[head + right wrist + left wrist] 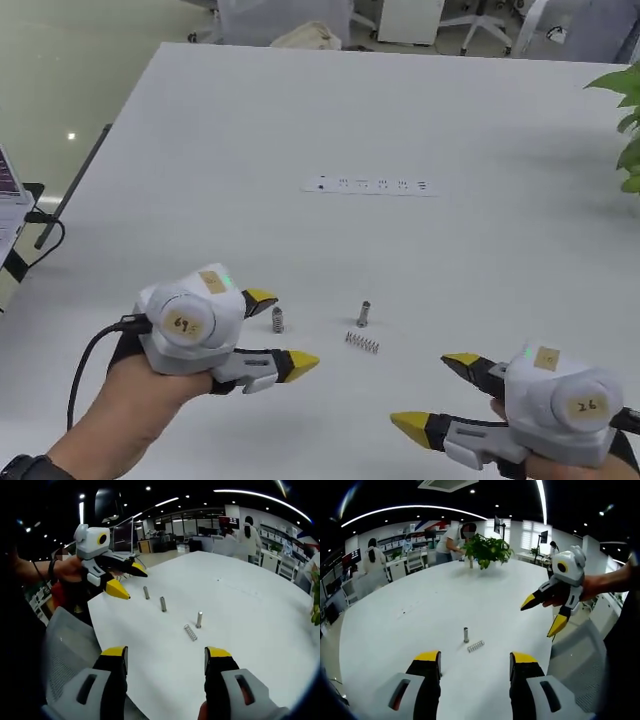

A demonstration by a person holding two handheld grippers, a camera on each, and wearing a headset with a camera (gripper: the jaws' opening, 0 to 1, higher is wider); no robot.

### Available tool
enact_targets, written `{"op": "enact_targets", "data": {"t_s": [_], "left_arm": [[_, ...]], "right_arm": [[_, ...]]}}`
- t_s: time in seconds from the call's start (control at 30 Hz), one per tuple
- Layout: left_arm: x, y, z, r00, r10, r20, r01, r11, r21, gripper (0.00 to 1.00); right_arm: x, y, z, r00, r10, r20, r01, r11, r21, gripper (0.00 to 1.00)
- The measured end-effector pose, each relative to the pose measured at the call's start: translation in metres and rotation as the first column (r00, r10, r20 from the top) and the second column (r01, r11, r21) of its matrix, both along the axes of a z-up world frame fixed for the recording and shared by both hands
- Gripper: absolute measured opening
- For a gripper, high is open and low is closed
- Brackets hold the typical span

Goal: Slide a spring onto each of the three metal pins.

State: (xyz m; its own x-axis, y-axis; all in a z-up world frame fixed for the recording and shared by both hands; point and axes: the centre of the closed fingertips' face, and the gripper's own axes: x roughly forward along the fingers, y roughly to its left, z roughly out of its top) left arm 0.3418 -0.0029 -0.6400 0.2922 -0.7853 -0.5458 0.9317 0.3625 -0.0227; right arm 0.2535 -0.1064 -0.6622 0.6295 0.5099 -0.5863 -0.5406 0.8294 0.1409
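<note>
White table point(400, 110), silver spring point(362, 342), yellow-tipped black jaws

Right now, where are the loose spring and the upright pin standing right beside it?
loose spring point(362, 343), head view, middle of its coils, lying flat on the table.
upright pin point(364, 313), head view, midway up its shaft.

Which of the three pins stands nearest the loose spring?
The end pin of the row, right beside the spring; the middle pin and far pin stand nearer the left gripper.
</note>
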Motion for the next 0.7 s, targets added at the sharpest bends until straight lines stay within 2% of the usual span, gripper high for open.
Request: {"op": "enact_targets", "data": {"t_s": [0.3, 0.7], "left_arm": [[0.004, -0.022, -0.012, 0.998, -0.056, -0.009, 0.056, 0.998, 0.016, 0.49], [0.001, -0.046, -0.029, 0.992, -0.123, -0.022, 0.124, 0.991, 0.046, 0.47]], "right_arm": [[-0.006, 0.001, 0.000, 1.000, -0.003, -0.004, 0.003, 1.000, 0.005, 0.61], [-0.012, -0.005, -0.001, 1.000, -0.013, -0.015, 0.013, 1.000, 0.004, 0.61]]}}
